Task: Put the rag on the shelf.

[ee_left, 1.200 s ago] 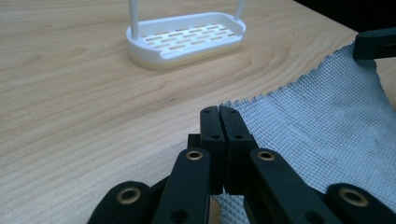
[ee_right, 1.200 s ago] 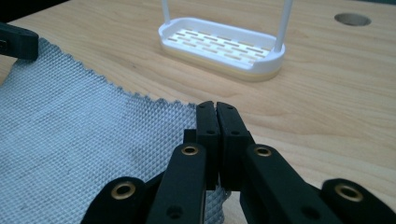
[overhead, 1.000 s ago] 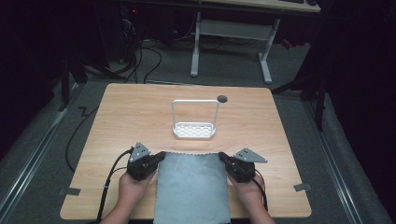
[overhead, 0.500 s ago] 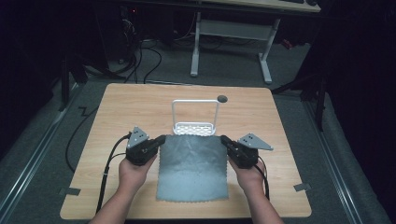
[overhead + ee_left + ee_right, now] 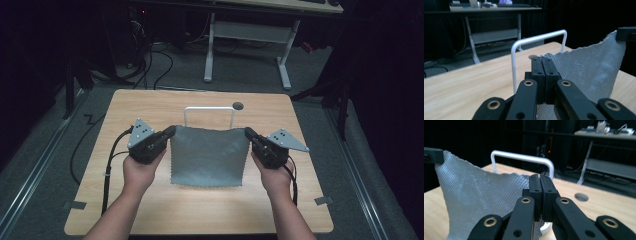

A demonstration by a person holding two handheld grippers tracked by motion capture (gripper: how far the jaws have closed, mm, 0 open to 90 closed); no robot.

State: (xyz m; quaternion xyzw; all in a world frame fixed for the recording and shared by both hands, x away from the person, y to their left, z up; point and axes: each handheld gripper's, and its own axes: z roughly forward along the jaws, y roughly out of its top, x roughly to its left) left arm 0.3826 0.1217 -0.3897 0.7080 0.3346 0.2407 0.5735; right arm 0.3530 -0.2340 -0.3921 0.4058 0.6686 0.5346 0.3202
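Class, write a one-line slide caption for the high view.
Left gripper and right gripper hold a grey cloth by its top corners before a white rack.

No legible text, label, brand, number or sign appears on any surface in the three views.

Grey textured cloth with pinked edges [image 5: 209, 155] — hanging spread flat between the left gripper [image 5: 171, 131] and right gripper [image 5: 248, 133], top corners pinched, lower edge free
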